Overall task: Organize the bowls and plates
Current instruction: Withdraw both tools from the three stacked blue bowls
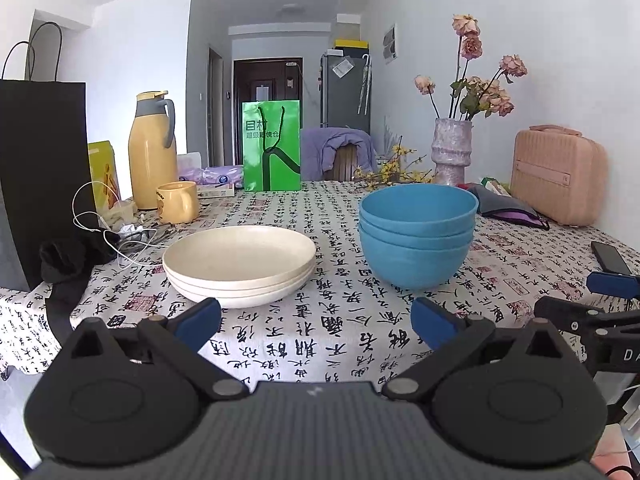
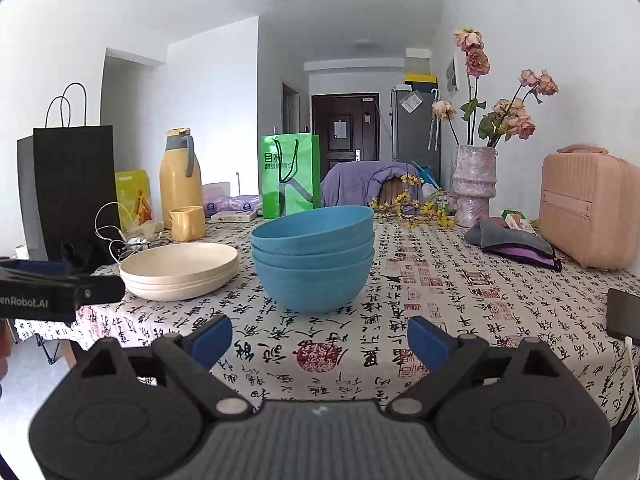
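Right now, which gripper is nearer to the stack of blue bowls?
Right. The right gripper points straight at the stack of blue bowls, just short of it. The left gripper sits between the bowls and the cream plates, further left.

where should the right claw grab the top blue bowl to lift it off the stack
Grip the rim of the top blue bowl on its near side, one finger inside the wall and one outside. It sits nested upright in the blue bowl stack, so only its rim band is exposed. The open right claw already faces it; come in from the front, slightly above.
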